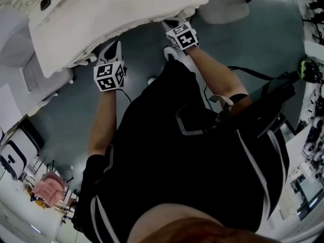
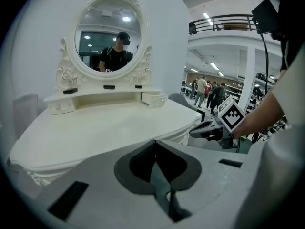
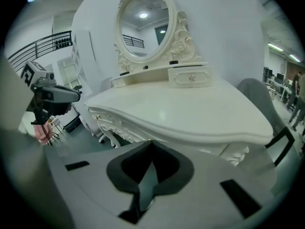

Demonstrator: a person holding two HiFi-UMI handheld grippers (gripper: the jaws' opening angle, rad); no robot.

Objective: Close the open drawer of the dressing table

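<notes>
Facing dressing table [image 2: 105, 128] — jaws apparently together

Seen from steeply above, a person [image 1: 202, 151] in black clothing with white stripes stands at the front of a white dressing table [image 1: 101, 14], holding a gripper in each hand. The left gripper [image 1: 113, 48] and the right gripper [image 1: 173, 25] each carry a cube of square markers. Both point at the table's carved front edge, just beside it and apart from each other. A black cable [image 1: 253, 74] trails across the grey floor [image 1: 243, 39] at the right. From this angle the jaws cannot be read.
</notes>
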